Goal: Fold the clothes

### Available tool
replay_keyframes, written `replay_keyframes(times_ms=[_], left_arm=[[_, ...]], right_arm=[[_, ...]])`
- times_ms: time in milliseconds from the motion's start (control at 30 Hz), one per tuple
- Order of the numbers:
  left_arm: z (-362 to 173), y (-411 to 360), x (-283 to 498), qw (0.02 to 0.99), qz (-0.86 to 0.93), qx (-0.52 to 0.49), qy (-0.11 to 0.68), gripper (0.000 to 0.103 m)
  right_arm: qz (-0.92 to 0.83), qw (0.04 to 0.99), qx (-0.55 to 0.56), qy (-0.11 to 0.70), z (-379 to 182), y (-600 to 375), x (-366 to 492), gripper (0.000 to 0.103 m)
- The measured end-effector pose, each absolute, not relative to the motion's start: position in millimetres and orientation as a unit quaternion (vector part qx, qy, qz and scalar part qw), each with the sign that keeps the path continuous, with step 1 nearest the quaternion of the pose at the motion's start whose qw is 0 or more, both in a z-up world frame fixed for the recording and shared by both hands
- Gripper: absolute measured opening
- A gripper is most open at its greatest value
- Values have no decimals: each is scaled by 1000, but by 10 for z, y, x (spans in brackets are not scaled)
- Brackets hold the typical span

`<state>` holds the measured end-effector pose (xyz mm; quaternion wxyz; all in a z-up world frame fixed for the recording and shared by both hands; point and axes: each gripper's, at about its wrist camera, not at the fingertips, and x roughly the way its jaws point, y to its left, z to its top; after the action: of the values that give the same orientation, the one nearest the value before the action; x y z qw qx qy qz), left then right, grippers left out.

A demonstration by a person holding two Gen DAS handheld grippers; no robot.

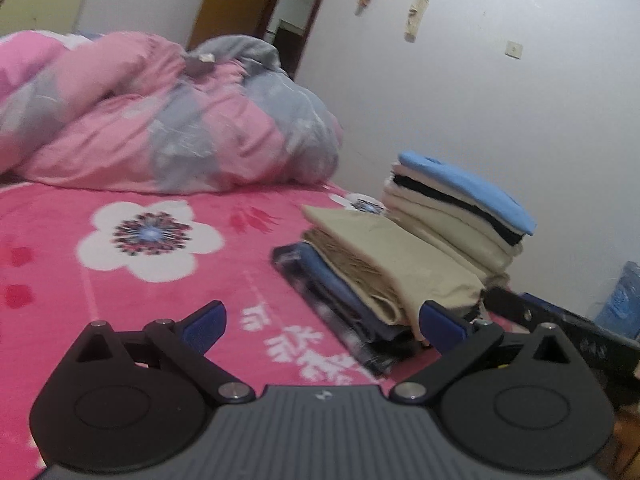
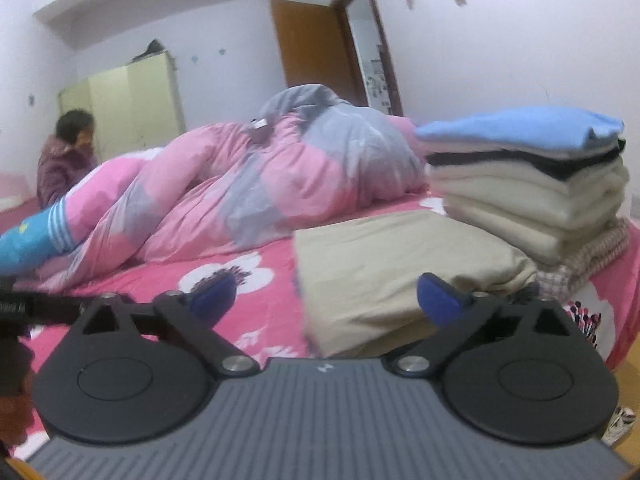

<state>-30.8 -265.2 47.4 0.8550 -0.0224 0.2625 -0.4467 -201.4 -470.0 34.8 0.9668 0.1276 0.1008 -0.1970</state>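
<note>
Both your left gripper (image 1: 322,326) and right gripper (image 2: 326,298) are spread wide, holding nothing. The folded beige cotton trousers (image 2: 384,276) sit just ahead of the right one, on a dark folded pile (image 1: 340,304), probably jeans, it's blurry. Looks like you parked them beside the tall stack of cream and blue folded tops (image 2: 532,184) to keep finished stuff together.

Each pair of tongs (image 1: 323,322) (image 2: 326,295) is built of black linked arms, round black discs, silver screws, blue pads and a ribbed grey body.

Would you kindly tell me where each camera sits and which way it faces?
Left wrist: on the left gripper, jaws open, looking across the pink bed at the folded khaki trousers.
Right wrist: on the right gripper, jaws open and empty, looking low over the trousers towards the quilt.
Shared: bed, quilt, trousers, stack of folded clothes, doorway.
</note>
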Motion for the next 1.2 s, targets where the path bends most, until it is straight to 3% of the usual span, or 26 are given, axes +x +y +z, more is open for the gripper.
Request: replay_keyframes(times_ms=[533, 900, 1200], left_arm=[[519, -1904, -631, 881, -397, -17, 256, 103], [576, -1934, -978, 892, -402, 53, 198, 103], [582, -1996, -1100, 882, -423, 75, 195, 103]], right_arm=[[-304, 937, 89, 148, 441, -3683, -2316, 102], [-327, 935, 58, 122, 551, -3363, -2474, 102], [-341, 923, 91, 156, 623, -3439, -2502, 102]])
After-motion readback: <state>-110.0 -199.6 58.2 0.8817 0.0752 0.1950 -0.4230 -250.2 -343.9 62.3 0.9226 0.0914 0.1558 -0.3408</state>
